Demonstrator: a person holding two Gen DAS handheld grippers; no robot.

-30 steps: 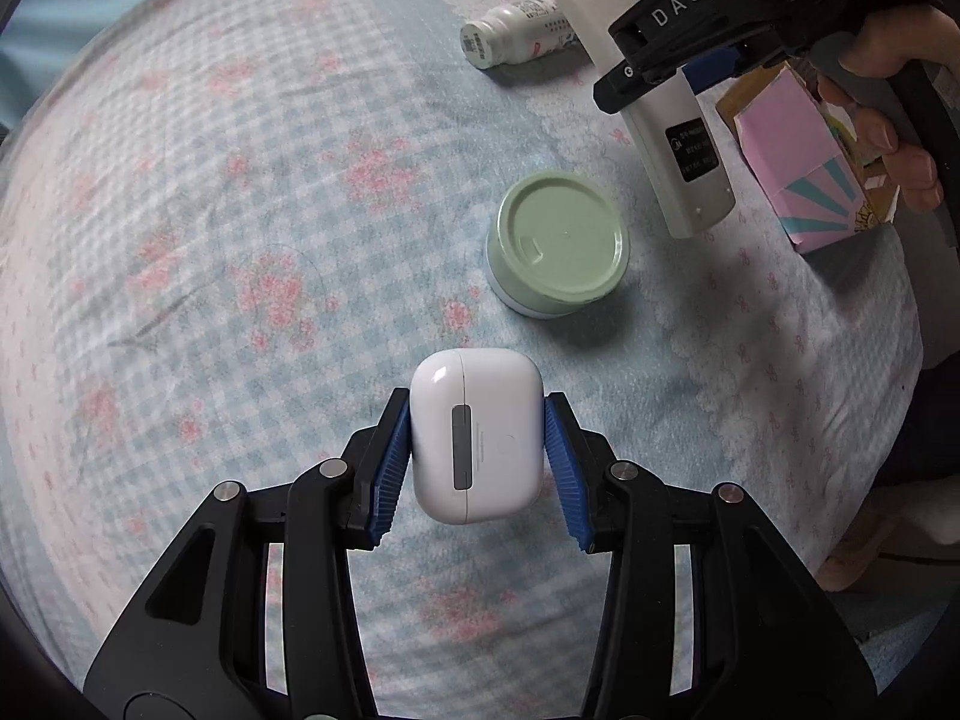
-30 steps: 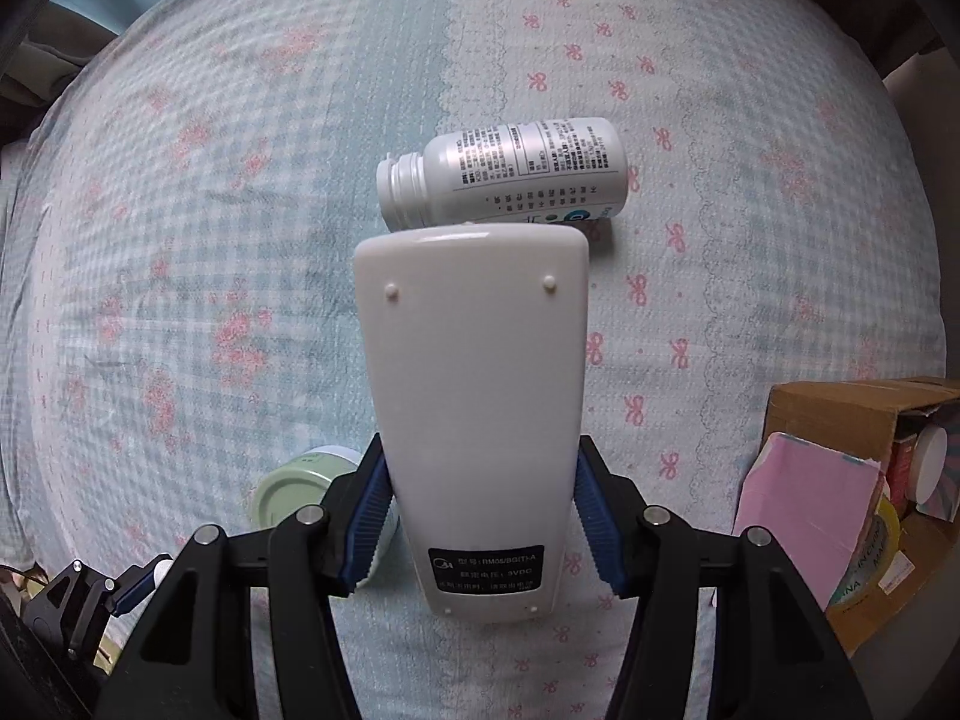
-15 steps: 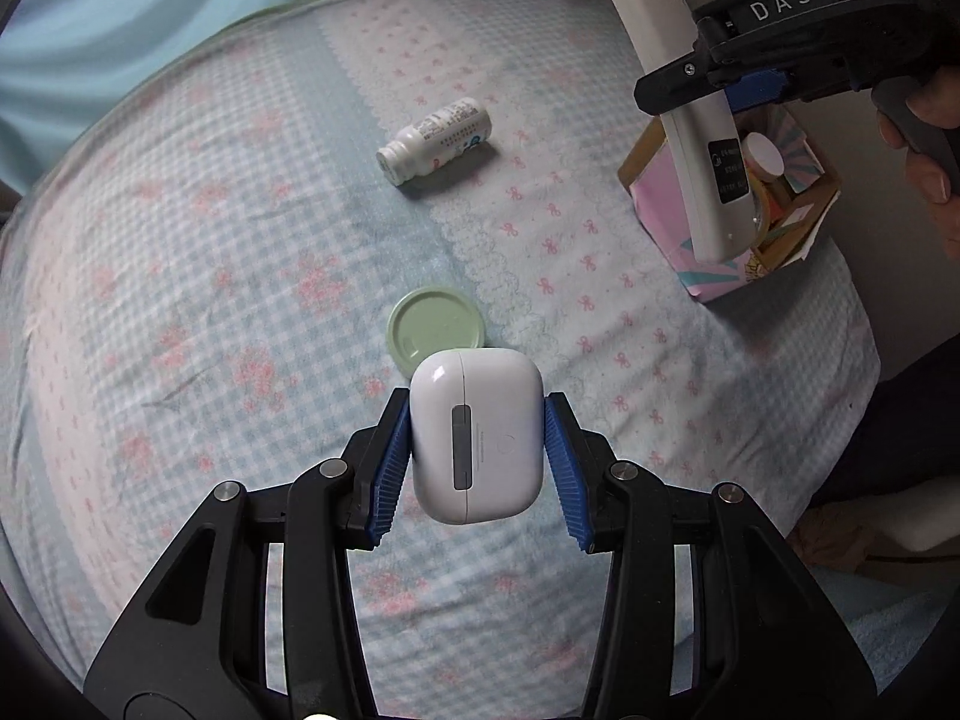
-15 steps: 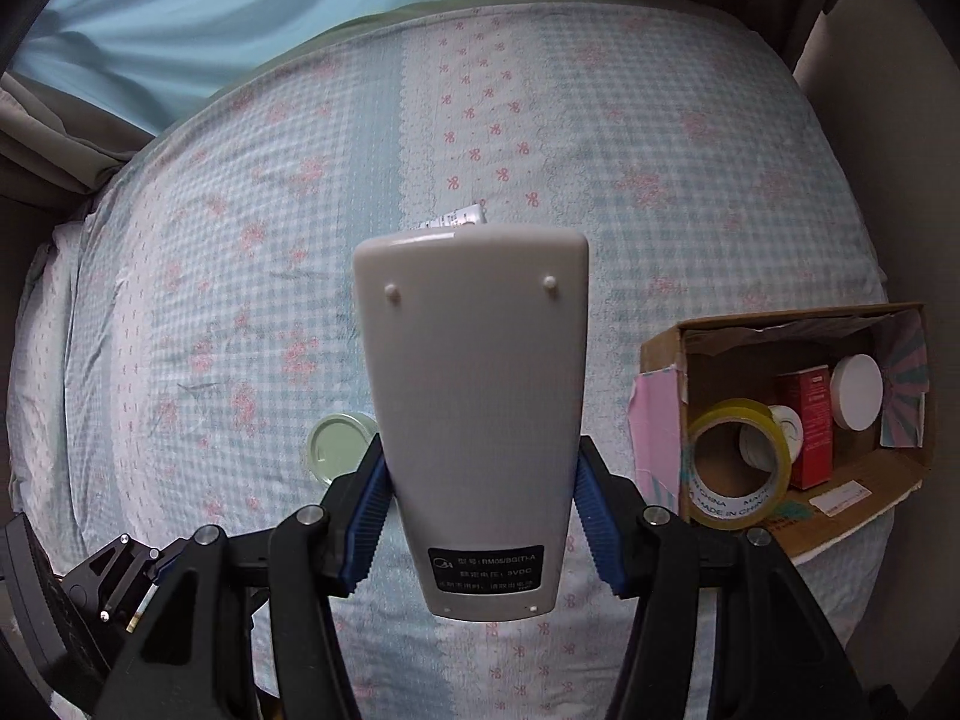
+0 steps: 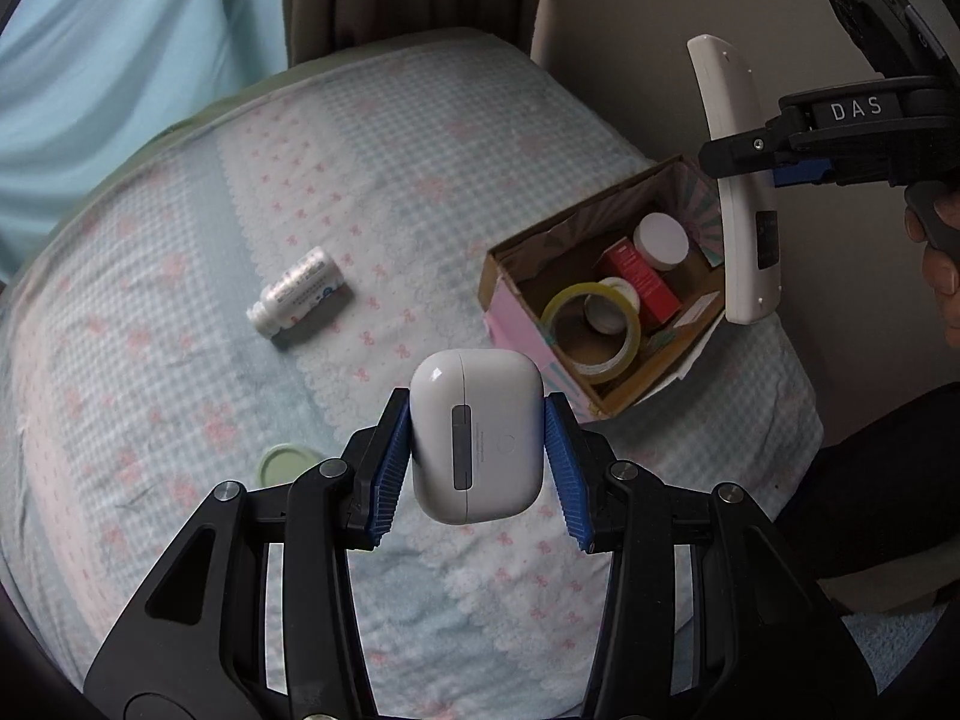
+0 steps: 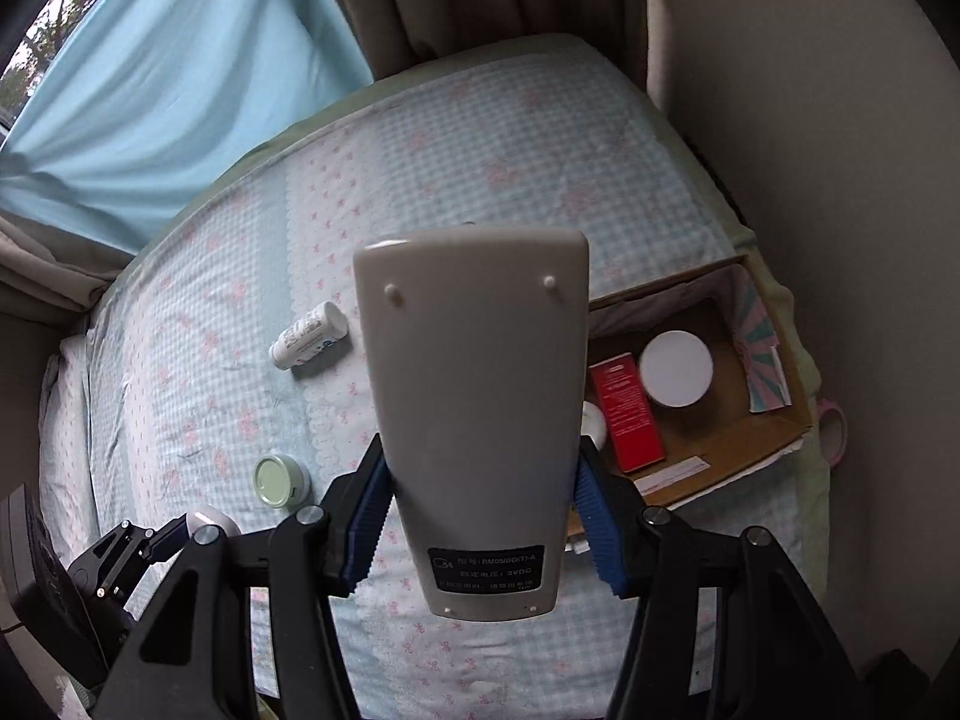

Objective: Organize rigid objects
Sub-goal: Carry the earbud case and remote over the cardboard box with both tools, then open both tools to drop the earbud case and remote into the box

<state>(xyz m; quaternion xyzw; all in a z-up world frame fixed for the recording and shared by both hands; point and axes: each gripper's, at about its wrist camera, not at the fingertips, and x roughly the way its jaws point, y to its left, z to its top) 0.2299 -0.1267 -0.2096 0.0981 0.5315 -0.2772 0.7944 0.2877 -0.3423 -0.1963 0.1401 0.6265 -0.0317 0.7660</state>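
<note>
My left gripper (image 5: 477, 456) is shut on a white earbud case (image 5: 477, 435) and holds it high above the bed. My right gripper (image 6: 480, 516) is shut on a white remote control (image 6: 474, 420), back side up, held over the open cardboard box (image 6: 774, 420). In the left wrist view the remote (image 5: 735, 192) hangs above the right side of the box (image 5: 516, 300). A white pill bottle (image 5: 297, 291) lies on its side on the bed. A green-lidded jar (image 5: 285, 465) stands near my left fingers.
The box holds a yellow tape roll (image 5: 591, 330), a red carton (image 5: 639, 279) and a white-lidded jar (image 5: 660, 240). The bed (image 5: 420, 138) has a checked floral sheet. A wall and curtains (image 6: 180, 90) lie behind. The box sits at the bed's right edge.
Both grippers have risen well above the bed with their objects. The right gripper has carried the remote over to the box. The box's inside has come into view.
</note>
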